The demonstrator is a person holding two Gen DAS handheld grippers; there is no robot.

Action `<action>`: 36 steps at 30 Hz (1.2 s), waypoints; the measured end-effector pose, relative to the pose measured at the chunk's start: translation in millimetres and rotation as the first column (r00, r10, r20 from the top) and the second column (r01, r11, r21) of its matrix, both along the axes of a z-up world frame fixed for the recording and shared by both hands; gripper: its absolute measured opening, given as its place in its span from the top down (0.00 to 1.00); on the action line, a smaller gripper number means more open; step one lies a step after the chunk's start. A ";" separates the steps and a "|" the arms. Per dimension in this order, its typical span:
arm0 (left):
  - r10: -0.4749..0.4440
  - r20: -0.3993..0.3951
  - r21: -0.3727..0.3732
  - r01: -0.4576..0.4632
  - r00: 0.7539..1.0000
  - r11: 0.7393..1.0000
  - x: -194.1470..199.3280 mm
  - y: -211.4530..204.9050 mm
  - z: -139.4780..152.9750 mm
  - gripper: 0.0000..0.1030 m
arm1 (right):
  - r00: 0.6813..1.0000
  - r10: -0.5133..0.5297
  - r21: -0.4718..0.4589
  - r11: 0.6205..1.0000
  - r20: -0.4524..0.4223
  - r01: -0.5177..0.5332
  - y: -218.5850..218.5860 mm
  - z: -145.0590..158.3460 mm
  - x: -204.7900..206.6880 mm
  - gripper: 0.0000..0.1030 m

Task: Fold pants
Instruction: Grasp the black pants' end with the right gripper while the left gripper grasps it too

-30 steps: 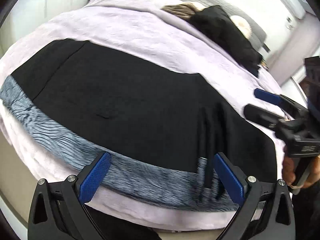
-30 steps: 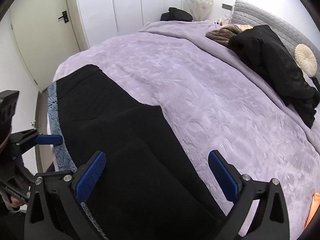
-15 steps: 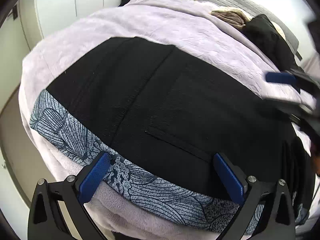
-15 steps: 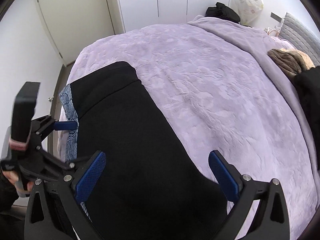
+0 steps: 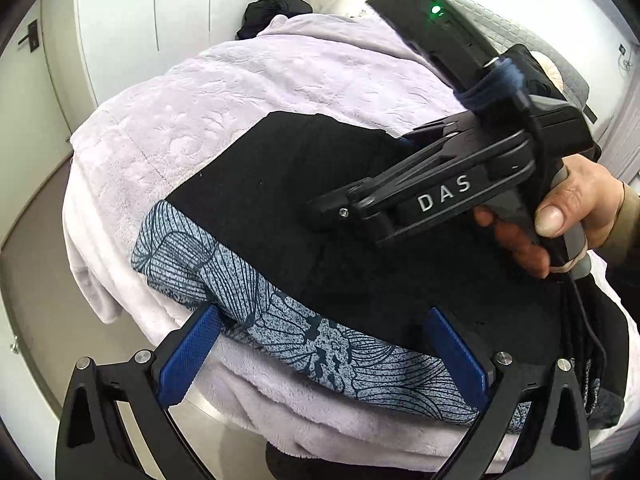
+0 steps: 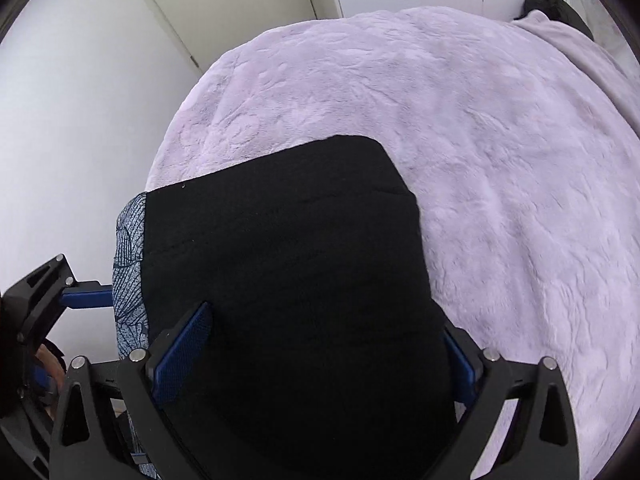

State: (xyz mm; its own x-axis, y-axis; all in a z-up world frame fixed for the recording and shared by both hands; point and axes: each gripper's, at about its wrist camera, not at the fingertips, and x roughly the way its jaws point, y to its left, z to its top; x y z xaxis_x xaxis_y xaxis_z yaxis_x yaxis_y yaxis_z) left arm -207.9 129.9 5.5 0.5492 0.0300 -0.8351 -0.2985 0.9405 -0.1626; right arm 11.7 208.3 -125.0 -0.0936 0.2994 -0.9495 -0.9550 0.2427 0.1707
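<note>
Left wrist view: black pants [image 5: 280, 184] lying on the lilac bed [image 5: 224, 80], patterned band toward the edge; left gripper [image 5: 320, 352] fingers standing apart over it. Right wrist view: right gripper [image 6: 320, 344] fingers closing, straddling the pants, not yet pressing.

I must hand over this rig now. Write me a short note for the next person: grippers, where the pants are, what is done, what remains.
Left gripper: open, at the patterned hem edge near the bed's edge, gripping nothing.
Right gripper: jaws closing over the black pants, cloth between them, not clamped.
Pants lie flat on the lilac blanket.
Done: laid out.
Left: all folds.
</note>
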 end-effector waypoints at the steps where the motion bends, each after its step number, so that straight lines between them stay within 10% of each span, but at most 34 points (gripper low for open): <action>1: -0.006 0.004 0.008 0.006 1.000 1.000 13.2 0.9 0.6 0.00 | 1.000 0.004 0.020 1.000 -0.005 -0.004 -4.9 5.6 -1.4 0.20; 4: -0.033 0.023 0.030 0.033 0.999 0.999 17.5 5.0 7.6 0.00 | 1.000 -0.004 0.091 0.996 -0.003 0.005 -27.5 28.4 -2.4 0.57; 7: -0.063 0.034 0.075 0.060 0.997 0.995 18.6 13.2 19.6 0.00 | 1.000 -0.013 0.158 0.987 0.014 0.011 -43.0 50.7 -12.8 0.66; 15: -0.190 0.119 0.200 0.164 0.975 0.966 12.3 54.4 63.2 0.00 | 0.996 0.007 0.216 0.976 0.090 -0.027 -56.2 85.0 -44.4 0.67; 23: -0.359 0.135 0.040 0.357 0.924 0.933 38.2 122.1 62.7 0.00 | 0.986 0.041 0.279 0.957 0.160 -0.085 -72.8 117.8 -74.4 0.67; 31: -0.632 0.113 -0.102 0.641 0.767 0.760 78.3 83.3 43.4 0.00 | 0.973 0.093 0.269 0.951 0.210 -0.149 -79.0 126.7 -92.1 0.67; 36: -0.595 0.018 -0.087 0.595 0.803 0.799 86.7 95.9 29.8 0.00 | 0.968 0.104 0.253 0.954 0.229 -0.162 -75.9 122.4 -95.7 0.69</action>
